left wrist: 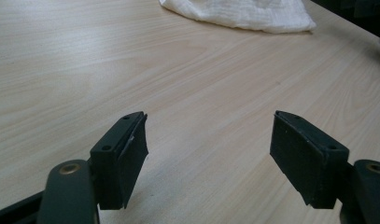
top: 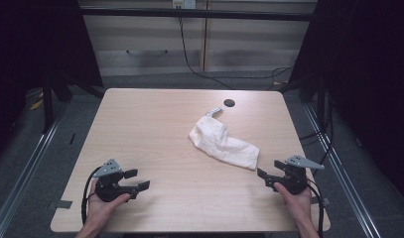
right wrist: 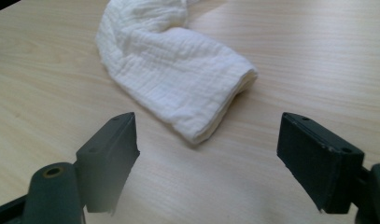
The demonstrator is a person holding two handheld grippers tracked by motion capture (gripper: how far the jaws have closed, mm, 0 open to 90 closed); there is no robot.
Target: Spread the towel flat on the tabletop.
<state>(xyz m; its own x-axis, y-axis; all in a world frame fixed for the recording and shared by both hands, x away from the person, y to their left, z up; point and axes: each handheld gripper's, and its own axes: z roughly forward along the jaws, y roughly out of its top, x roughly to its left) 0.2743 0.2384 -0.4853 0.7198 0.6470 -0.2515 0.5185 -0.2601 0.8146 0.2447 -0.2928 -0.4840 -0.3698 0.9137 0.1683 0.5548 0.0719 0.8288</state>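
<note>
A crumpled white cloth (top: 223,142) lies on the wooden table (top: 155,124), right of the middle. My left gripper (top: 139,179) rests near the front left edge, held by a hand, jaws open and empty, pointing right. In the left gripper view the cloth (left wrist: 239,13) lies far ahead of the open left gripper (left wrist: 208,140). My right gripper (top: 262,177) sits near the front right, open and empty, pointing left toward the cloth's near end. In the right gripper view the cloth (right wrist: 173,70) lies just beyond the open right gripper (right wrist: 206,144), not touching it.
A round cable hole (top: 229,103) is in the table near the far edge. Black cables (top: 189,59) run on the floor behind the table. Dark frame rails (top: 35,148) stand at both sides.
</note>
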